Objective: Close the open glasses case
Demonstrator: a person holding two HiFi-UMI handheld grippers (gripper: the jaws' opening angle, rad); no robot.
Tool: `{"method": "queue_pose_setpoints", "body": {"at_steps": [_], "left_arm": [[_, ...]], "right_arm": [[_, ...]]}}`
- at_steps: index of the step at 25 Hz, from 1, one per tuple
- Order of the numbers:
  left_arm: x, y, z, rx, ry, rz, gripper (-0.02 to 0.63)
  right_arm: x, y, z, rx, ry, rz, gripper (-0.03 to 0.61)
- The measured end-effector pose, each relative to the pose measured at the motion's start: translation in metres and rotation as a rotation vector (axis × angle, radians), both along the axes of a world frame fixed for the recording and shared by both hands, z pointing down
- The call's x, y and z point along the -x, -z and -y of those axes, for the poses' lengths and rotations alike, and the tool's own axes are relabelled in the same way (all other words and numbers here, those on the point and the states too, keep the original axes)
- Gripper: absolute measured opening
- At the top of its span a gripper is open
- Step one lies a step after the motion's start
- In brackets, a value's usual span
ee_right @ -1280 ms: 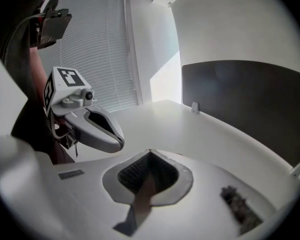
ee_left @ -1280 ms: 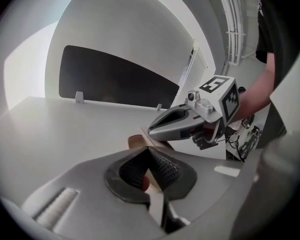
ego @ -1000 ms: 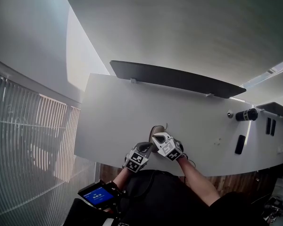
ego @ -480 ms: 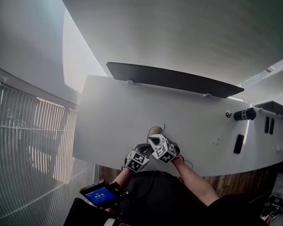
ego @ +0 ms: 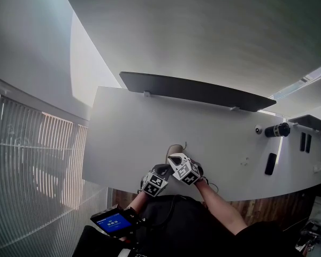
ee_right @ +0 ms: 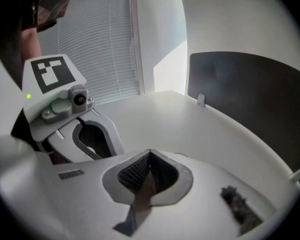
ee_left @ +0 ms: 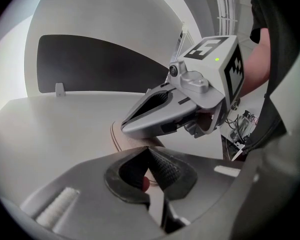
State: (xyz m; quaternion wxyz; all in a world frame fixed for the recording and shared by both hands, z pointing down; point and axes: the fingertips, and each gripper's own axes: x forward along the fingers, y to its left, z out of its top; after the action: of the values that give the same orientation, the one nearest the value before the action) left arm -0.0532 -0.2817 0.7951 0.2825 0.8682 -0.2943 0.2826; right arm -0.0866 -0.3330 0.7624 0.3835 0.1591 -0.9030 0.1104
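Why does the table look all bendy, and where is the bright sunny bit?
Head view: the wide lens bows the white table and blinds, and a bright patch lights the wall. Left gripper view: black corners ring the round picture. Right gripper view: the same black corners, and a bright patch on the wall by the blinds.

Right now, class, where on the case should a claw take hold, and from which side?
Likely the case's thin lid edge, a lip narrow enough to pinch. Come from the table's near side: the case lies close to that edge, so the reach is short.
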Motion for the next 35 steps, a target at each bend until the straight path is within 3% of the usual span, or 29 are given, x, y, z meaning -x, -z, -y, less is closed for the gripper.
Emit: {"method": "queue_pose_setpoints", "body": {"at_steps": [6, 18, 29, 35], "left_arm": [[-0.001, 0.001, 0.002, -0.001, 0.003, -0.007, 0.009], [-0.001, 0.005, 0.005, 0.003, 0.004, -0.021, 0.009], [0.0, 0.007, 0.005, 0.006, 0.017, -0.015, 0.011], [-0.004, 0.008, 0.001, -0.031, 0.01, 0.001, 0.008]], "right_arm": [[-0.023, 0.003, -0.001, -0.069, -0.091, 0.038, -0.002], [-0.038, -0.002, 0.002, -0.032, -0.216, 0.153, -0.002], [-0.04, 0.024, 0.002, -0.063, -0.212, 0.198, -0.002], [-0.041, 0.031, 0.0, -0.068, -0.21, 0.214, -0.002]]}}
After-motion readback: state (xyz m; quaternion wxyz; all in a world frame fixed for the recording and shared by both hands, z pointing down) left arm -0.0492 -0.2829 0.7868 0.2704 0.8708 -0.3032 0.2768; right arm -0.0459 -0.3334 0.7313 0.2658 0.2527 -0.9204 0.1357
